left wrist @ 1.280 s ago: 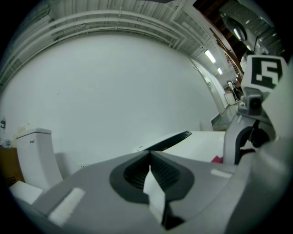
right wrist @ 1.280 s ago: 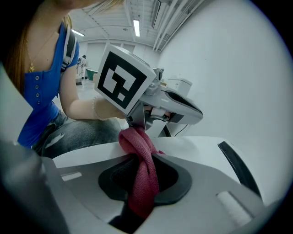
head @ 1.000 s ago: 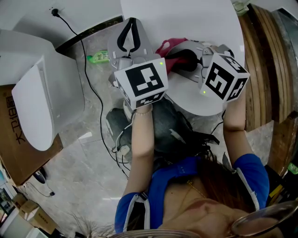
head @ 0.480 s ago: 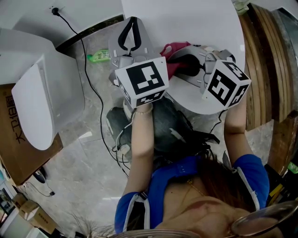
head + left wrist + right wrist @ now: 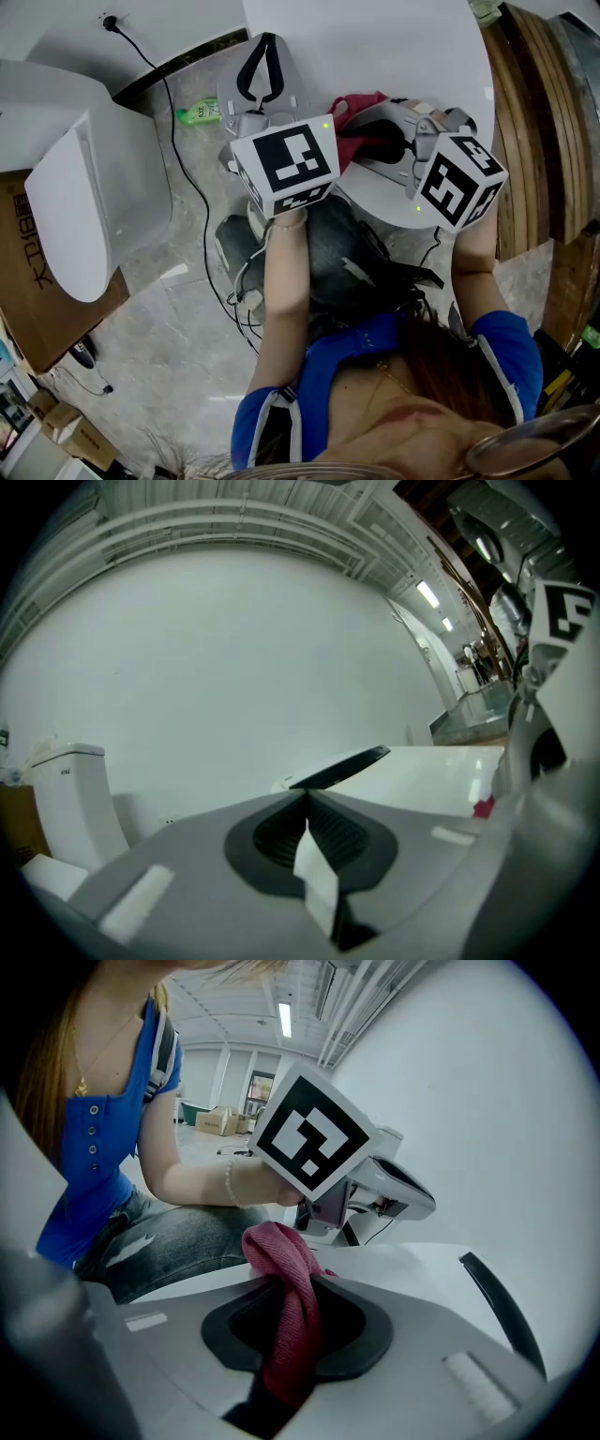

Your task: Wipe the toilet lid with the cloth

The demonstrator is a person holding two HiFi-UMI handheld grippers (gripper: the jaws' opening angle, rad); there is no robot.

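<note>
Right tool [image 5: 298,1335] tight on red cloth [image 5: 281,1251] atop white toilet lid [image 5: 375,47]; left tool [image 5: 307,827] closed.

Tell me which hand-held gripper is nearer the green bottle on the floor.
Left. The left hand-held gripper sits beside the green bottle in the head view; the right hand-held gripper, shut on the red cloth, is farther off, over the toilet lid.
</note>
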